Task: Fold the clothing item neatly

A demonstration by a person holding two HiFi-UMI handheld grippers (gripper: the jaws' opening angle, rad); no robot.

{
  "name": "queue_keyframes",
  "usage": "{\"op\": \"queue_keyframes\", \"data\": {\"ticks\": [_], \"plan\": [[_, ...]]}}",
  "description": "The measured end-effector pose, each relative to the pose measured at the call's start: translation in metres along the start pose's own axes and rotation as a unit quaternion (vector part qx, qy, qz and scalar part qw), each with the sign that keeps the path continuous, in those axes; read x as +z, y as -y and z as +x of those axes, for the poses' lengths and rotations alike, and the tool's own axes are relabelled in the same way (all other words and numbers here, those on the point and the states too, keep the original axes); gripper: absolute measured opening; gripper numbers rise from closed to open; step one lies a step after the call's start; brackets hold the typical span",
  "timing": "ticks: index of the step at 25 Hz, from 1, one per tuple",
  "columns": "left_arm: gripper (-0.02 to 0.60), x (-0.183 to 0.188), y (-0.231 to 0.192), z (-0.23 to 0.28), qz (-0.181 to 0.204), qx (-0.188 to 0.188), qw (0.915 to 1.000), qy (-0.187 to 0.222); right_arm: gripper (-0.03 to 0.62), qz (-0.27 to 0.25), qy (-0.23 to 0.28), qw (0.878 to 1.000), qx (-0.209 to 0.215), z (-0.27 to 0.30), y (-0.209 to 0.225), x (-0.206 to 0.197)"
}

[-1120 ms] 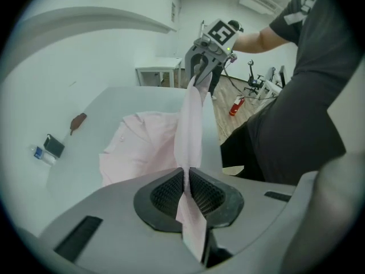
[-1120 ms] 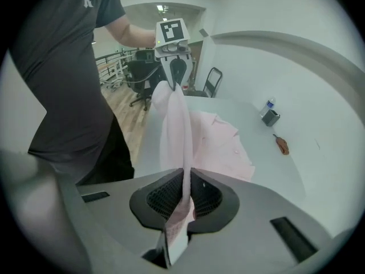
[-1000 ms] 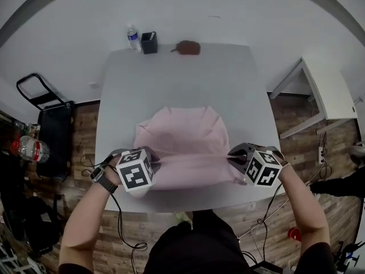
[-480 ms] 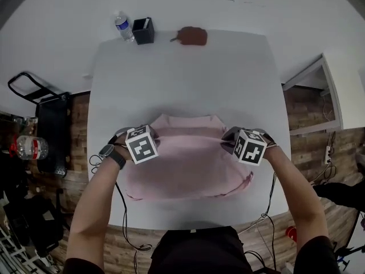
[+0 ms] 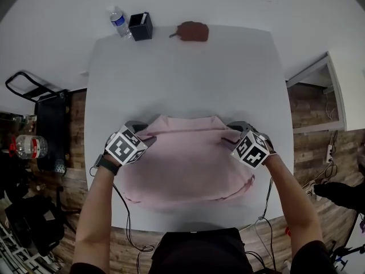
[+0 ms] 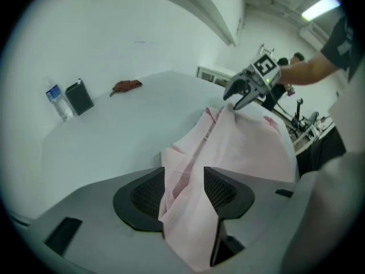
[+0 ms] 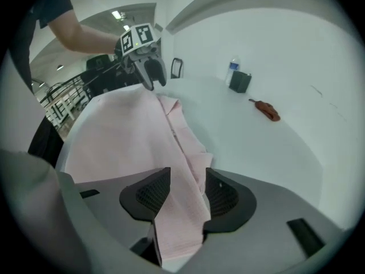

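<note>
Left gripper (image 6: 182, 192): jaws have just been opening and now stand released, the far-left corner of the pink garment (image 5: 191, 164) lying slack between the pads, not pinched. Garment lies doubled on the near half of the grey table (image 5: 188, 67), its far edge running from one gripper to the other. Right gripper (image 7: 185, 196): same, jaws just opened, far-right corner loose between the pads. Judged step: letting go at the end of a fold. Next, both grippers must back off without dragging the corners, then regrip for the following fold.
</note>
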State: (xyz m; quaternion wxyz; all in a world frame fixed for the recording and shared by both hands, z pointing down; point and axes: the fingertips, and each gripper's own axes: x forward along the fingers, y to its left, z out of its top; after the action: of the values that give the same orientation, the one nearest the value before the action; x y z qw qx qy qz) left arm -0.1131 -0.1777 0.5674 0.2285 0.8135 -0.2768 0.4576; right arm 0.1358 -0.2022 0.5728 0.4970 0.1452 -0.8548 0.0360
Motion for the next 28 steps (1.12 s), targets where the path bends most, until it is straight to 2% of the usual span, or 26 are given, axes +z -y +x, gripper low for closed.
{"op": "queue_keyframes", "data": {"ticks": [3, 5, 6, 7, 9, 11, 14, 17, 20, 24, 26, 28], "plan": [[0.195, 0.013, 0.006, -0.028, -0.038, 0.005, 0.997, 0.067, 0.168, 0.055, 0.073, 0.996, -0.023, -0.028, -0.003, 0.022], [0.186, 0.016, 0.023, -0.043, -0.042, 0.003, 0.9939, 0.102, 0.063, 0.089, 0.114, 0.989, -0.027, -0.046, -0.019, 0.038], [0.168, 0.018, 0.032, -0.05, -0.04, 0.006, 0.9922, 0.118, 0.041, 0.103, 0.131, 0.986, -0.026, -0.054, -0.029, 0.047], [0.123, 0.02, 0.041, -0.058, -0.039, 0.012, 0.9902, 0.134, 0.034, 0.116, 0.148, 0.982, -0.024, -0.061, -0.039, 0.055], [0.054, 0.024, 0.059, -0.072, -0.044, 0.027, 0.9846, 0.167, 0.031, 0.138, 0.179, 0.974, -0.021, -0.075, -0.062, 0.072], [0.015, 0.028, 0.081, -0.086, -0.052, 0.036, 0.9774, 0.202, 0.031, 0.158, 0.205, 0.966, -0.021, -0.089, -0.086, 0.086], [0.006, 0.027, 0.121, -0.107, -0.065, 0.037, 0.9671, 0.243, 0.031, 0.171, 0.23, 0.958, -0.027, -0.109, -0.122, 0.101], [0.008, 0.024, 0.164, -0.13, -0.102, 0.026, 0.9553, 0.276, 0.031, 0.2, 0.257, 0.945, -0.028, -0.127, -0.151, 0.114], [0.006, 0.025, 0.208, -0.151, -0.15, 0.022, 0.9375, 0.313, 0.023, 0.231, 0.286, 0.93, -0.023, -0.144, -0.179, 0.124], [0.006, 0.026, 0.249, -0.166, -0.207, 0.03, 0.914, 0.347, 0.015, 0.235, 0.302, 0.924, -0.024, -0.159, -0.216, 0.13], [0.006, 0.025, 0.263, -0.171, -0.218, 0.031, 0.9092, 0.353, 0.014, 0.236, 0.304, 0.923, -0.023, -0.163, -0.233, 0.131], [0.006, 0.023, 0.274, -0.175, -0.211, 0.032, 0.9103, 0.355, 0.014, 0.236, 0.308, 0.921, -0.023, -0.168, -0.244, 0.133]]}}
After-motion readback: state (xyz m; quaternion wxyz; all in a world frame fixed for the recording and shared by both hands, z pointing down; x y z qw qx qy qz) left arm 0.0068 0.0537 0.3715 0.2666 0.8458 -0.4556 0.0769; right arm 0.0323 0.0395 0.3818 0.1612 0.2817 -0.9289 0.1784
